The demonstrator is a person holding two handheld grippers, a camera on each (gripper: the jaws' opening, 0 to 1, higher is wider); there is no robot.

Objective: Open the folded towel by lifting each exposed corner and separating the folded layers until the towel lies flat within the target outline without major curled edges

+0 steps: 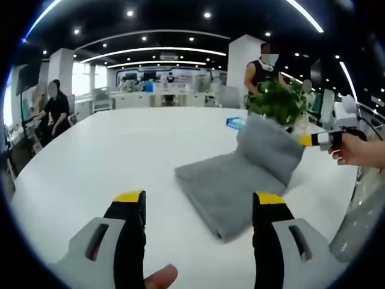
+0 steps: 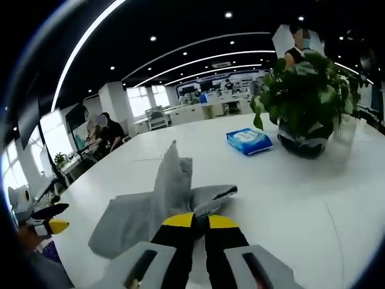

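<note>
The grey towel [image 1: 231, 183] lies folded on the white table [image 1: 120, 150], with its far right part raised in a steep flap. My right gripper [image 1: 314, 139] comes in from the right, held by a hand, and pinches that flap's edge. In the right gripper view the towel [image 2: 135, 220] rises in a peak just ahead of my right gripper [image 2: 200, 221], whose yellow-tipped jaws are shut on a bunched corner. My left gripper [image 1: 198, 197] hovers open near the towel's near edge with nothing between its jaws, and it also appears as the left gripper [image 2: 51, 227] at the far left.
A potted plant [image 2: 307, 102] and a blue packet [image 2: 248, 139] stand on the table beyond the towel; the plant [image 1: 278, 99] is right behind the raised flap. People sit and stand around the room. Bare table [image 2: 289, 205] stretches to the right of the towel.
</note>
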